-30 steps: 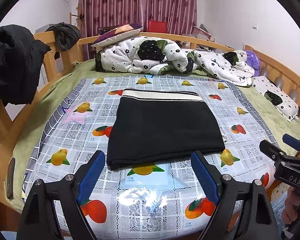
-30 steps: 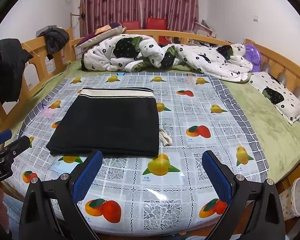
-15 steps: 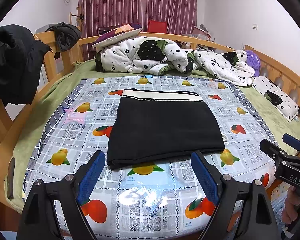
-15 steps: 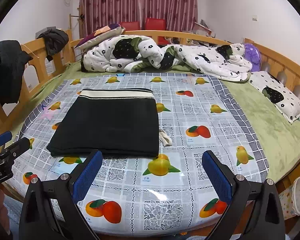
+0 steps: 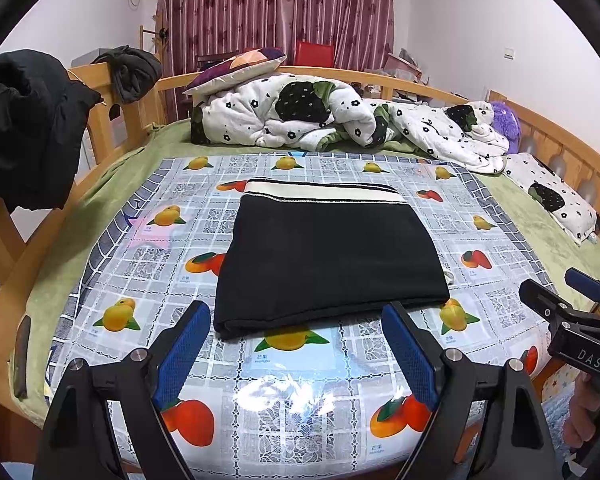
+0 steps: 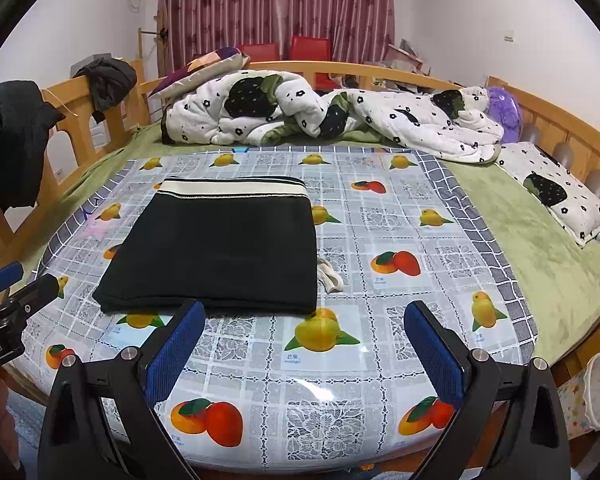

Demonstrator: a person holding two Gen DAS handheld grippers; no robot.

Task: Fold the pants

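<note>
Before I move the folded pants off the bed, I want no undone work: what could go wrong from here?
1. Both tools, left tool and right tool, are open and off the pants; gripping only the top layer at the near edge would likely unfold them.
2. The small white piece touches the pants' right edge and may drag along.
3. The fruit-print cover looks glossy, so the stack might slide rather than lift.

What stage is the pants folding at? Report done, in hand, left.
Done: the black pants lie as a flat rectangle on the fruit-print cloth, striped waistband at the far edge. In hand: nothing; the left claw and the right claw are open, short of them. Left: perhaps one more fold.
</note>
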